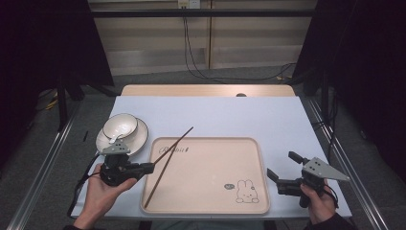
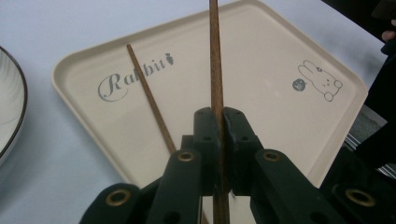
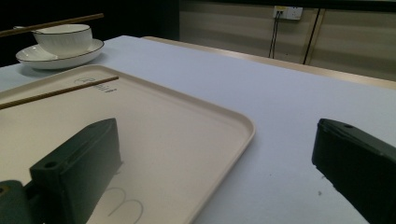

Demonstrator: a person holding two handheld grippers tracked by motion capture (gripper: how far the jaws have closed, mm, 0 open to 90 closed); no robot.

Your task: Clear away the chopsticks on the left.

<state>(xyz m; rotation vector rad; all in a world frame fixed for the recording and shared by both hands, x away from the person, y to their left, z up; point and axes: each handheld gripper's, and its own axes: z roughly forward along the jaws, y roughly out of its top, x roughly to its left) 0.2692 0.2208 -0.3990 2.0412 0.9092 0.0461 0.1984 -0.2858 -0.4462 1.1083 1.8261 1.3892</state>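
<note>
Pale tabletop [image 1: 287, 120]: I'm carrying one chopstick [image 2: 215, 56] clamped in the left tongs [image 1: 149, 167]; the right tongs [image 1: 280, 166] are idling open, empty; the thin stick may be slipping.

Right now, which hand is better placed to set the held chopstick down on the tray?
Left. The left gripper is already shut on that chopstick above the tray; the right gripper is open at the tray's far side.

The tray [image 1: 206, 191] is beige, printed with a grey rabbit drawing and grey "Rabbit" lettering. Both chopsticks [image 1: 168, 160] are dark brown. The bowl [image 1: 120, 125] and plate [image 1: 136, 139] are white with dark rims. The tabletop [image 1: 230, 115] is pale blue-white.
</note>
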